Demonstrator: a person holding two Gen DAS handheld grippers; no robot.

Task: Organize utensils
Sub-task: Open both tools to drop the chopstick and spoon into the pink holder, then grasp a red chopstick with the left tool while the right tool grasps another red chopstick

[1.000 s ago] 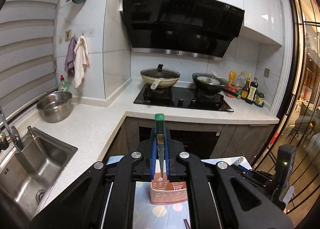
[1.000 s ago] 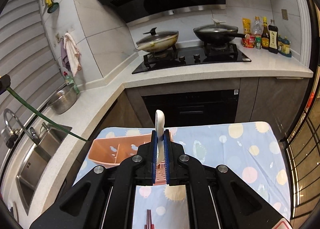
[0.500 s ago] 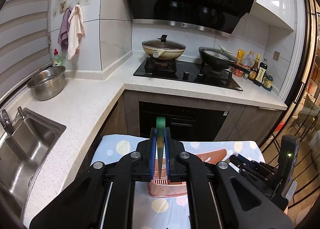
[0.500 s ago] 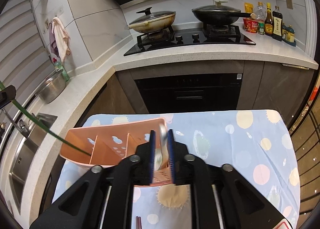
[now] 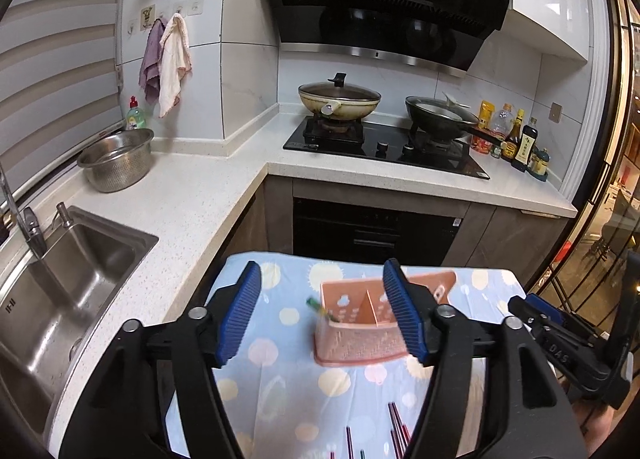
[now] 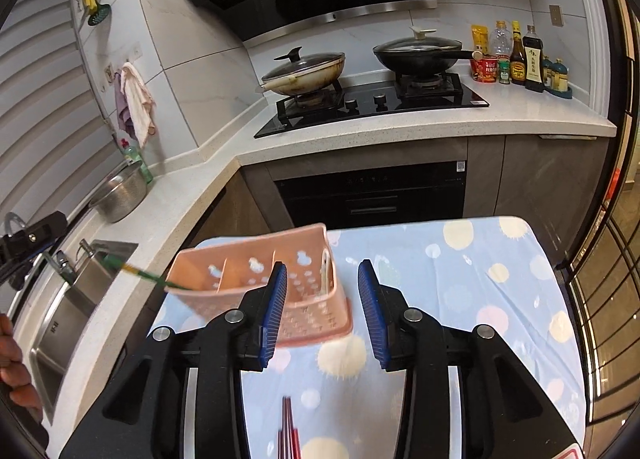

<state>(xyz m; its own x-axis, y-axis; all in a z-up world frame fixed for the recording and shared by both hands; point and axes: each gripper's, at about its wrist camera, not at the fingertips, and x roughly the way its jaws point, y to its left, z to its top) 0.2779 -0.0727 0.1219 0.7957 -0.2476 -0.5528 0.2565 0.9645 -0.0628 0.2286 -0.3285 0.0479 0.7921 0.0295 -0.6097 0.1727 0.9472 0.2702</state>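
Note:
A pink utensil holder (image 5: 356, 323) with compartments stands on the dotted blue tablecloth (image 5: 280, 359); it also shows in the right wrist view (image 6: 256, 279). A green-handled utensil (image 5: 320, 307) leans out of its left end, also seen in the right wrist view (image 6: 136, 271). A white spoon (image 6: 326, 271) stands in its right compartment. My left gripper (image 5: 322, 319) is open and empty over the holder. My right gripper (image 6: 322, 311) is open and empty just right of it. Red chopsticks (image 6: 288, 431) lie near the cloth's front edge.
A steel sink (image 5: 60, 279) and a metal bowl (image 5: 118, 163) are on the counter at left. A stove with two lidded pans (image 5: 340, 101) is behind. Sauce bottles (image 5: 520, 143) stand at the back right. The right gripper's body (image 5: 576, 343) shows at the right.
Both grippers have opened. The green-handled utensil dropped from the left gripper into the holder's left end, and the white spoon from the right gripper into the right compartment.

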